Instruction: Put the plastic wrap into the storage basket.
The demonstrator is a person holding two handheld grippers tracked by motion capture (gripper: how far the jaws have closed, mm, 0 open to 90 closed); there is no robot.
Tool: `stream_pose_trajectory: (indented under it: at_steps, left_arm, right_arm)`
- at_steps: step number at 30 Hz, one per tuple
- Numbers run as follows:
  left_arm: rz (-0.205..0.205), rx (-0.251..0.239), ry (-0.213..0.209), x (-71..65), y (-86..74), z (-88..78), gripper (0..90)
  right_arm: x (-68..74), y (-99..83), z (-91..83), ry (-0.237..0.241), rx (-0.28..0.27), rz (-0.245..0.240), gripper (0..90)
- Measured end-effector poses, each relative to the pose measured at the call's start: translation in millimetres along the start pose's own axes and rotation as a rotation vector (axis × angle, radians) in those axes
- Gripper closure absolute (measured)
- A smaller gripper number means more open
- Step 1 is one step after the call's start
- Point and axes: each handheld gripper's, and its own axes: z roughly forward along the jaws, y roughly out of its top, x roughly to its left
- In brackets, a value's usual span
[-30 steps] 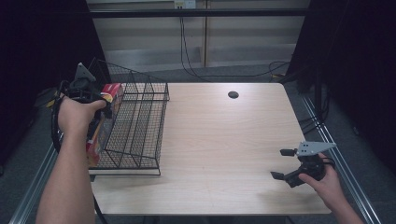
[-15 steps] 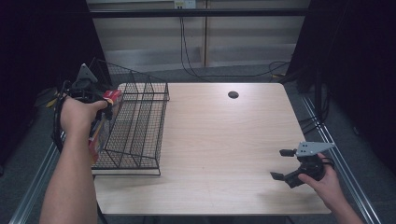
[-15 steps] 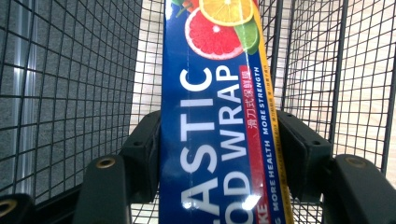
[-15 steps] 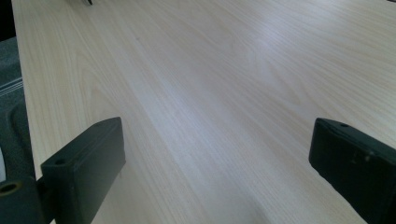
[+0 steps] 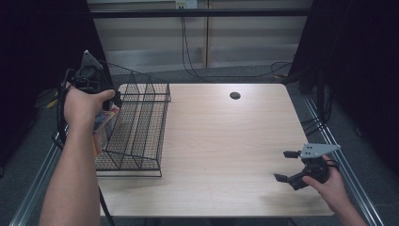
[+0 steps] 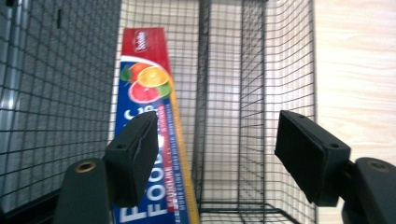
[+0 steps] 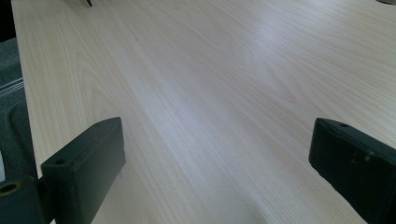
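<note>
While food-wrap box (image 6: 149, 135) lies in wire basket (image 5: 141, 127) | left gripper (image 6: 215, 154) fingers just parted, empty | right gripper (image 5: 287, 165) fingers apart

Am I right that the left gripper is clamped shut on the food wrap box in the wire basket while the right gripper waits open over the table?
Not quite: the left gripper is open, its jaws having just been opening, with the food wrap box lying free in the wire basket, as the left gripper view shows. The right gripper does wait open over the table.

The left hand-held gripper (image 5: 109, 101) hangs over a colourful box (image 5: 101, 129) inside the wire basket (image 5: 141, 127).
</note>
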Motion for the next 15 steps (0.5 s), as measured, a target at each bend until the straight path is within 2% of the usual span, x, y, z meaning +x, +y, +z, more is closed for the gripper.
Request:
stream_pose_trajectory:
  at_steps: [4,15]
  left_arm:
    - [0.006,-0.032,-0.039,-8.6,1.8,-5.1,28.7]
    - [0.071,-0.041,-0.107,-34.4,1.7,0.7,26.0]
  right_arm:
    - [-2.2,0.2,-1.1,-0.001,-0.006,0.003,3.2]
    - [-0.3,0.6,-1.2,0.002,-0.006,0.002,3.2]
